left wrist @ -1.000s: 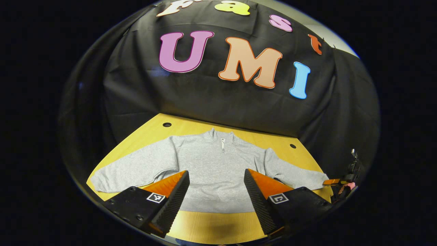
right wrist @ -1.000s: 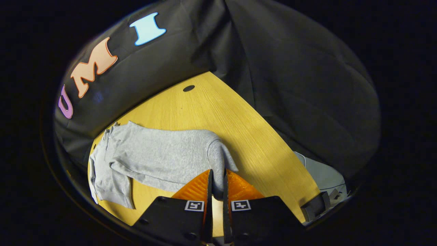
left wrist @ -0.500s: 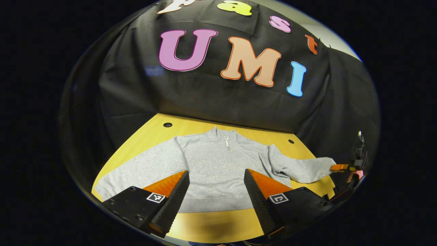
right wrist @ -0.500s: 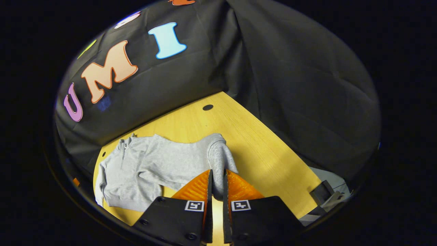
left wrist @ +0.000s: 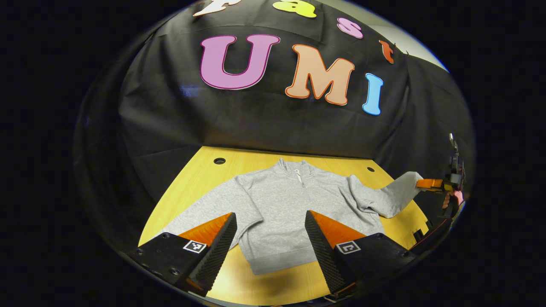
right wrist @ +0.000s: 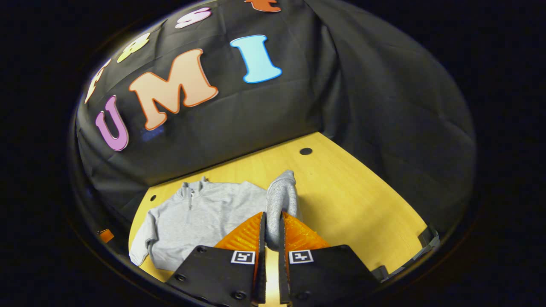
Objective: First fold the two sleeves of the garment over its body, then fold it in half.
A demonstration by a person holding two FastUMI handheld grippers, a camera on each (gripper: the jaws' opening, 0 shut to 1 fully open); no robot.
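Centrally, in the left gripper view, a grey sweatshirt [left wrist: 294, 213] is seen lying face up on a yellow wooden table [left wrist: 200, 179], its zipped collar [left wrist: 298, 168] pointing toward the black cloth wall at the top of the frame. The left gripper [left wrist: 270, 238] is held above the near edge of the table at the bottom of the picture, its two fingers spread wide apart with nothing between them; the sweatshirt's hem is seen through the gap. One sleeve [left wrist: 192, 219] is laid out flat toward the lower left, partly hidden behind a finger. The other sleeve [left wrist: 390, 196] is raised off the table toward the right edge of the frame, where its cuff is pinched by the right gripper [left wrist: 428, 183], held by a hand [left wrist: 452, 198] that is only partly visible.

In the right gripper view, the right gripper [right wrist: 271, 230] is shown at the bottom centre with its fingers closed together on the ribbed cuff [right wrist: 279, 204] of that sleeve, the cloth being clamped between them and rising upward in the frame. The body of the sweatshirt [right wrist: 192, 221] is spread on the table [right wrist: 354, 192] at lower left. Small round holes [right wrist: 306, 151] are seen in the tabletop near the wall.
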